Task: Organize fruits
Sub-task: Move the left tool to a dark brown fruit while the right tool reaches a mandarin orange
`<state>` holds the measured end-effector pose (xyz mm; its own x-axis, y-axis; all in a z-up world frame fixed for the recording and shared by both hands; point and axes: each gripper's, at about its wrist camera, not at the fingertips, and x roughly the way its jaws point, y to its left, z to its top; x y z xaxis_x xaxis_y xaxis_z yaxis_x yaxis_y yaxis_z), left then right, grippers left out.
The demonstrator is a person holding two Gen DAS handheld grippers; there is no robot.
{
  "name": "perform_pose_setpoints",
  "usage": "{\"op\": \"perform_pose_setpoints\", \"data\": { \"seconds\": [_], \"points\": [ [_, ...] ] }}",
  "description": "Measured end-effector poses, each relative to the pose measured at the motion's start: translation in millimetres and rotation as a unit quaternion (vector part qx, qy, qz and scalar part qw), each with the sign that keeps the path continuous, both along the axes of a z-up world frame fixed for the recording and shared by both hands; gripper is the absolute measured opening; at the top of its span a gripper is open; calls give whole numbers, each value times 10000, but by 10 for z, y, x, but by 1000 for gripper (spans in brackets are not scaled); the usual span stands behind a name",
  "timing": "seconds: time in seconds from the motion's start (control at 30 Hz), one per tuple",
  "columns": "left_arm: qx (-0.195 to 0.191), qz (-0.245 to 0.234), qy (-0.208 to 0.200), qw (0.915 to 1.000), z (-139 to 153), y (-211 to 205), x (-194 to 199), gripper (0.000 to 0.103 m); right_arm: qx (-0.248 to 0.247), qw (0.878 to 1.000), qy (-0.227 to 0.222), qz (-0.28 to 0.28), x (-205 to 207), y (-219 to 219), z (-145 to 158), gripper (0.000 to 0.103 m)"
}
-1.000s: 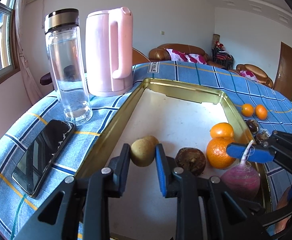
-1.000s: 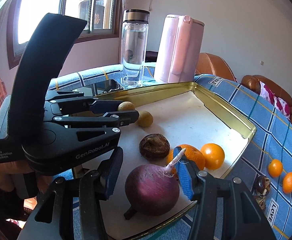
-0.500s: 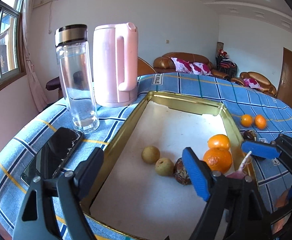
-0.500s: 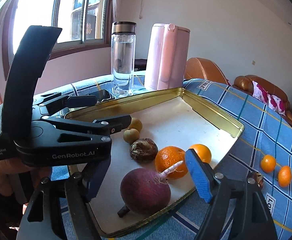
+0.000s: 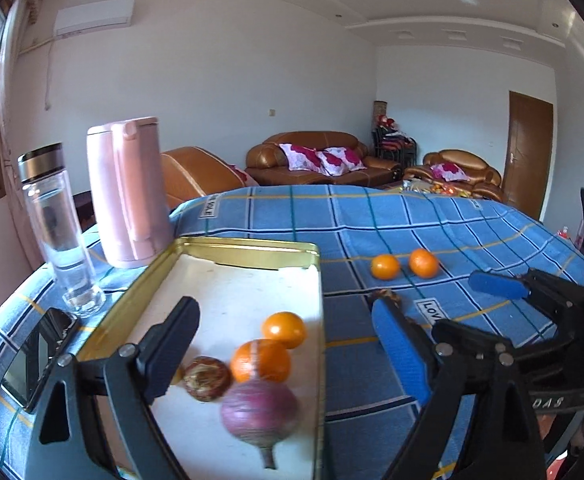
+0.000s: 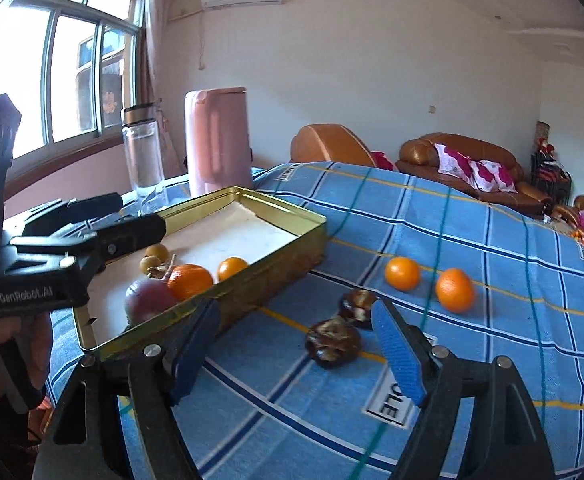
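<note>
Now both tools are spread with nothing between their pads: the left tool [image 5: 288,350] has just been opening and hangs over the near end of the gold tray [image 5: 319,280], and the right tool [image 6: 295,350] stands open above the blue checked cloth [image 6: 491,320] that covers the tabletop, its pads to either side of a dark brown fruit [image 6: 333,343]. Inside the tray I count one purple bulb with a root tail [image 5: 259,410], two oranges [image 5: 260,361], one dark brown fruit [image 5: 206,378], and, in the right wrist view, two small tan fruits [image 6: 156,252] close behind the left tool's finger; they sit bunched at the near end, likely because that is the easiest place to drop them from this side. Loose on the cloth are two more oranges [image 6: 402,273], side by side and apart from the tray, and two dark brown fruits, the second [image 6: 357,303] just behind the first. So four pieces seem left to gather, and the right tool looks lined up for the nearest one. A pink kettle [image 5: 128,192], a clear water bottle [image 5: 58,232] and a phone [image 5: 38,354] stand beside the tray's left edge, out of the way of the sorting.
</note>
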<state>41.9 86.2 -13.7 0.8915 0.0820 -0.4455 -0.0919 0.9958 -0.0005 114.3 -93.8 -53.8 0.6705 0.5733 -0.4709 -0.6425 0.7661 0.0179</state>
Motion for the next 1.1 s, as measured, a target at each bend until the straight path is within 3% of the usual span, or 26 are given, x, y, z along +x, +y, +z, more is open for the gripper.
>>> {"op": "perform_pose_setpoints", "data": {
  "seconds": [0.17, 0.27, 0.4, 0.53, 0.57, 0.6, 0.77, 0.93, 1.1],
  "points": [
    [267, -538, 378, 9975, -128, -541, 277, 90, 35, 9977, 67, -667, 183, -412, 26, 79],
    [257, -747, 797, 9937, -277, -738, 539, 79, 115, 9953, 185, -945, 268, -603, 19, 79],
    [131, -944, 1351, 9862, -469, -887, 804, 66, 29, 9944, 227, -1030, 289, -714, -8, 79],
    [168, -1040, 1622, 9811, -567, -963, 970, 66, -78, 9944, 249, -1029, 320, -795, 12, 80],
    [123, -1086, 1762, 9783, -604, -966, 1019, 62, -110, 9941, 251, -1047, 348, -786, 33, 80],
    [53, -1136, 1847, 9762, -622, -956, 1050, 45, -140, 9938, 243, -1078, 375, -778, 54, 80],
    [-71, -1245, 1811, 9755, -589, -918, 1044, 44, -155, 9917, 273, -1243, 524, -780, 158, 79],
    [-178, -1032, 1301, 9860, -288, -836, 970, 44, -30, 9887, 434, -1433, 744, -786, 161, 79],
    [-133, -629, 853, 9943, -4, -768, 1152, 44, 188, 9826, 822, -1657, 1085, -771, 54, 79]
  ]
}}
